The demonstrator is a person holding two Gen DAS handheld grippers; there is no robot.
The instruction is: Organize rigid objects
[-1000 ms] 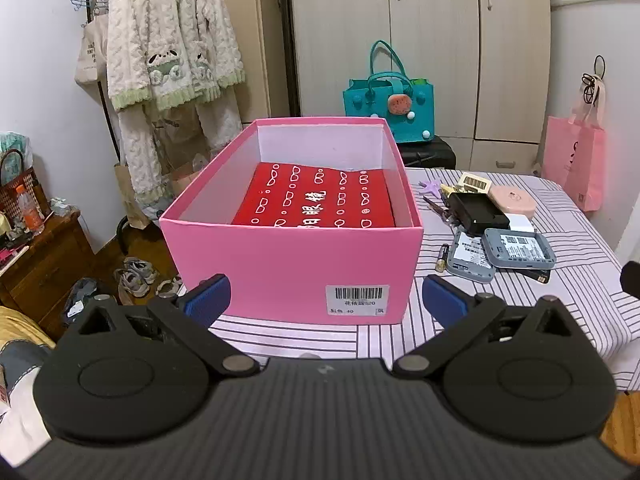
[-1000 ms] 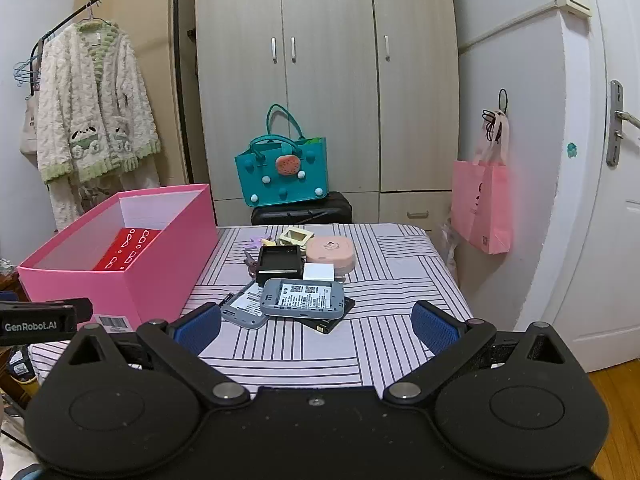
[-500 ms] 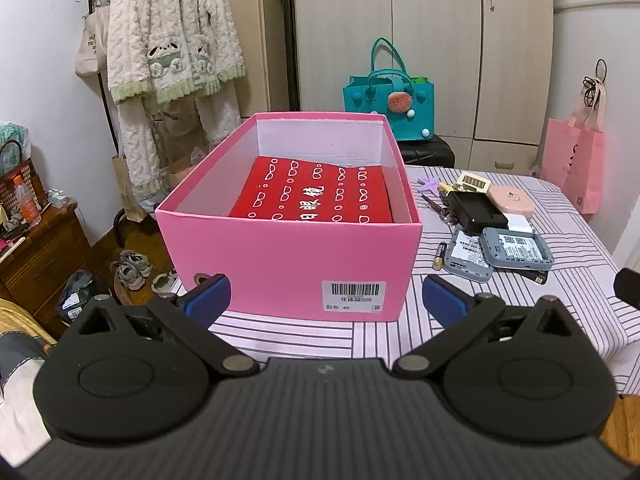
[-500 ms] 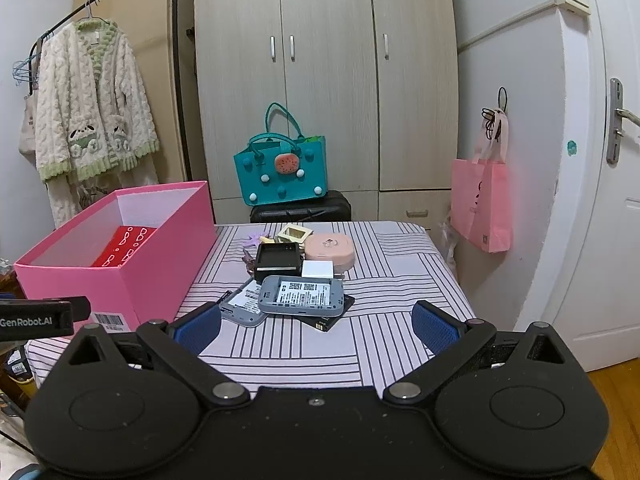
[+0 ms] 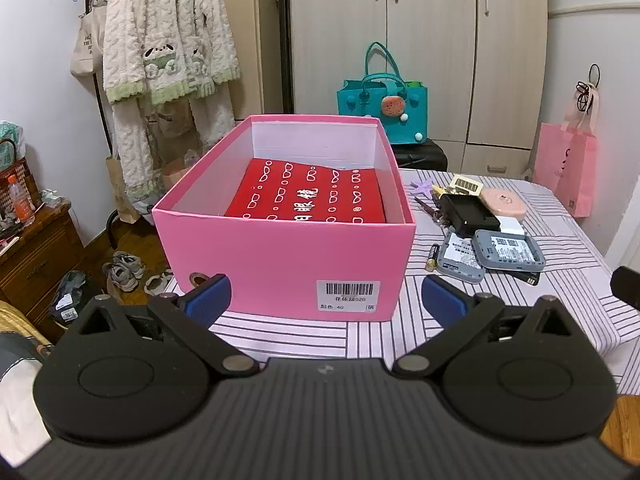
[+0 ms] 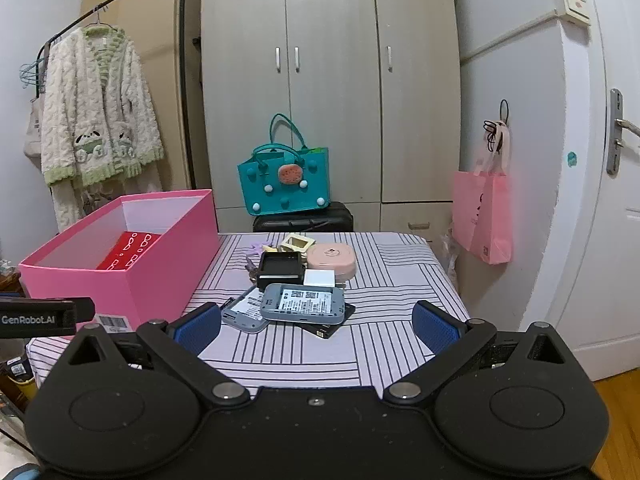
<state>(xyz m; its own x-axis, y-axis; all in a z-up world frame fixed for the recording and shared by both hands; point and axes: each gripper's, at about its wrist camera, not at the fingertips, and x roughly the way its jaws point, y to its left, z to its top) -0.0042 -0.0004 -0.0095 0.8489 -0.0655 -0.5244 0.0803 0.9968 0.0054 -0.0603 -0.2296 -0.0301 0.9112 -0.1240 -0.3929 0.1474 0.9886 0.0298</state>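
A heap of small hard things lies on the striped table (image 6: 400, 280): a grey router (image 6: 303, 303) on top of a black battery (image 6: 328, 326), a second grey device (image 6: 244, 312) touching it at 9 o'clock, a black box (image 6: 280, 268) just behind at 11 o'clock, a white block (image 6: 319, 278) and a pink case (image 6: 332, 260) at 12 o'clock. At 9 o'clock from the heap stands the open pink box (image 5: 280, 264), with a red box (image 5: 308, 196) lying inside. A small battery (image 5: 432, 258) lies between pink box and heap. The left gripper (image 5: 326, 300) faces the pink box's near wall, jaws apart and holding nothing. The right gripper (image 6: 316, 326) hovers before the heap, jaws likewise apart and empty. A teal bag (image 6: 284, 180) sits beyond the table at 12 o'clock.
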